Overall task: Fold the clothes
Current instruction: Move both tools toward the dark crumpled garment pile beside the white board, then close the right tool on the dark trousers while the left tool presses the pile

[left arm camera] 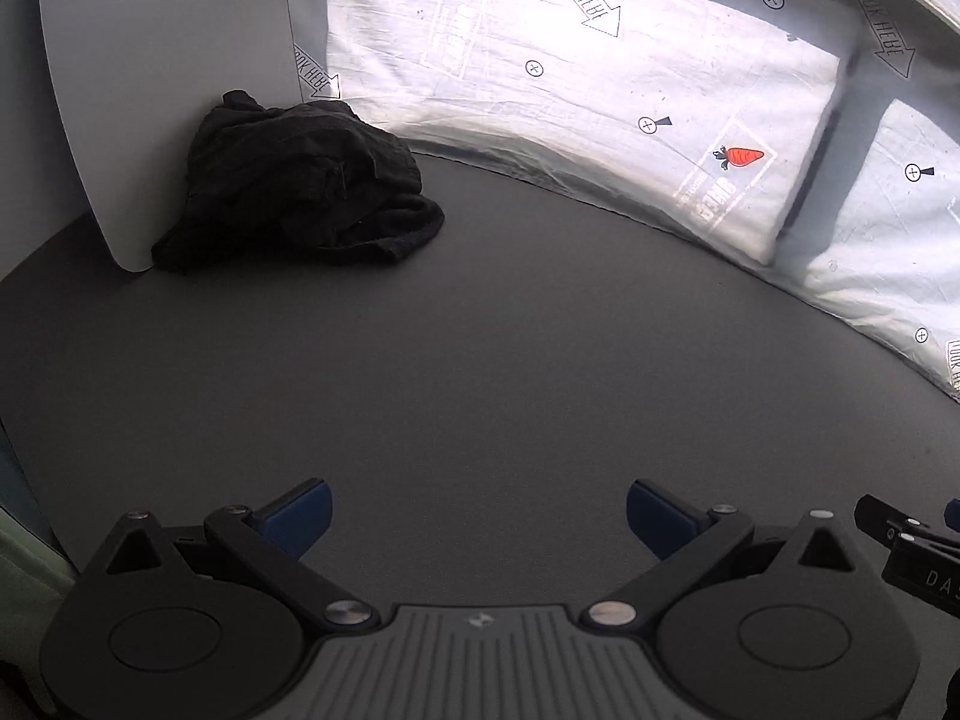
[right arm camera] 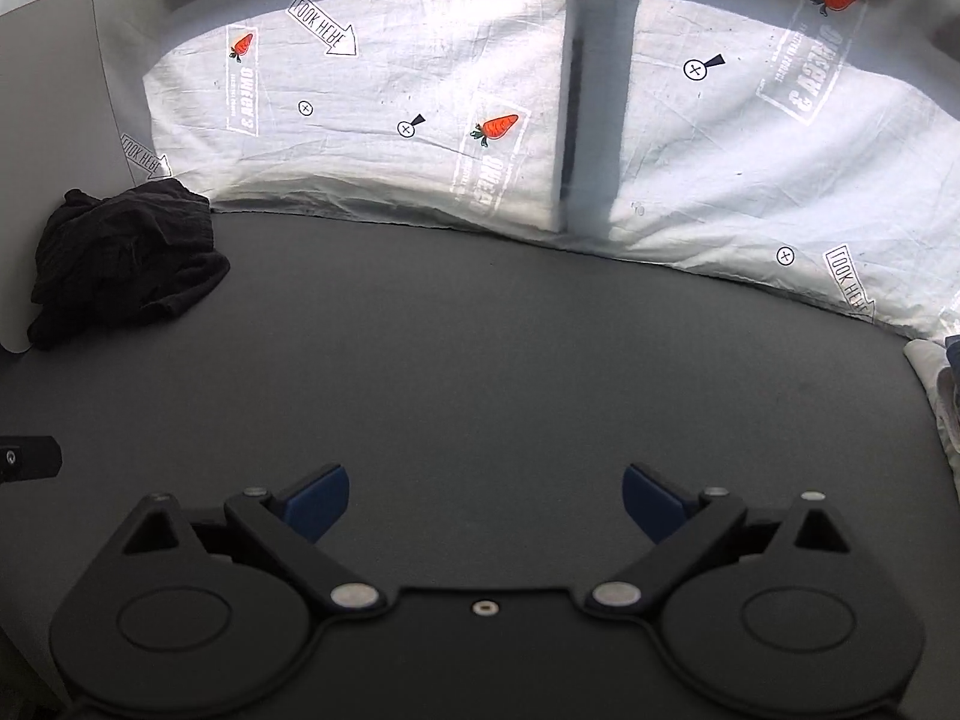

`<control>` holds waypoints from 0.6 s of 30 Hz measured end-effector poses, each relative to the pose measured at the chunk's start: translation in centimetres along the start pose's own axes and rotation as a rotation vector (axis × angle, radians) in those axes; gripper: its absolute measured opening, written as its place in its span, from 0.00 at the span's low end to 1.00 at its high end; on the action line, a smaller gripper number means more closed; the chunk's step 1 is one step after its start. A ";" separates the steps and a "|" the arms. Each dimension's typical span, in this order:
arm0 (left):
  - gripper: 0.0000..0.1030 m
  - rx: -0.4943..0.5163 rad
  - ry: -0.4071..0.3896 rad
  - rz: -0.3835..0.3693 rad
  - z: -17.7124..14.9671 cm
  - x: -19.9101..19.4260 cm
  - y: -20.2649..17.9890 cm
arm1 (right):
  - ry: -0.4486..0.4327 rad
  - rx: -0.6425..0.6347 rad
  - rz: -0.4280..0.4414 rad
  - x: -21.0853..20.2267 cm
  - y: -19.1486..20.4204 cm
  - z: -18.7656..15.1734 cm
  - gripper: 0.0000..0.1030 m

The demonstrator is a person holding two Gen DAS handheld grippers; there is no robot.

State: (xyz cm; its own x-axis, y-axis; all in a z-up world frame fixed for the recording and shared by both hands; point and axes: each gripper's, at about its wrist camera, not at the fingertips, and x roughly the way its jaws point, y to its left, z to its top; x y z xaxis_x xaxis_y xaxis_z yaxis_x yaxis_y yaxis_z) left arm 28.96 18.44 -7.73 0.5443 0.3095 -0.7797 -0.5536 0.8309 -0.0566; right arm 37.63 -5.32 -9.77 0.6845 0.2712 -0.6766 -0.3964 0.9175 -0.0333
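A crumpled black garment [left arm camera: 300, 186] lies in a heap on the dark grey table [left arm camera: 480, 348] at the far left, against a white board [left arm camera: 150, 90]. It also shows in the right wrist view [right arm camera: 126, 252] at the far left. My left gripper [left arm camera: 478, 516] is open and empty, low over the table's near side, well short of the garment. My right gripper [right arm camera: 485, 501] is open and empty too, beside the left one. Its edge shows in the left wrist view [left arm camera: 912, 546].
A white printed cloth [right arm camera: 420, 120] with carrots and arrows hangs behind the table's far edge, lit from behind. The white board [right arm camera: 48, 120] stands at the left. Pale cloth [right arm camera: 942, 396] lies at the table's right edge.
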 end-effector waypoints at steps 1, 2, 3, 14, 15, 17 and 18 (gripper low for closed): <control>1.00 -0.014 0.011 0.000 1.0 1.0 1.2 | -0.006 -0.016 -0.008 0.7 1.2 0.7 0.96; 1.00 -0.028 0.016 -0.003 1.9 1.9 2.4 | -0.009 -0.024 -0.008 1.4 2.3 1.3 0.96; 1.00 -0.044 0.024 -0.002 2.7 2.8 3.5 | -0.003 -0.021 0.008 2.2 3.4 2.1 0.96; 1.00 -0.315 0.079 0.024 13.5 14.5 18.9 | 0.251 0.665 0.451 17.5 10.8 11.6 0.73; 1.00 -0.348 0.076 0.028 14.4 15.6 20.3 | 0.270 0.724 0.489 19.1 11.7 12.2 0.70; 0.99 -0.404 0.066 0.048 16.1 17.6 22.8 | 0.303 0.826 0.561 22.0 13.7 13.4 0.58; 0.99 -0.428 0.059 0.059 16.9 18.4 23.9 | 0.311 0.862 0.591 23.2 14.6 13.8 0.56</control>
State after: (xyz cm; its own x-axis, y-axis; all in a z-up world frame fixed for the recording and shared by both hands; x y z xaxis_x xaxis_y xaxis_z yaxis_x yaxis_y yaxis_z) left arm 36.42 51.81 -12.93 0.4741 0.3132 -0.8229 -0.8008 0.5419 -0.2551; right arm 56.14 18.36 -15.78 0.2936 0.7623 -0.5768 0.0334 0.5948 0.8032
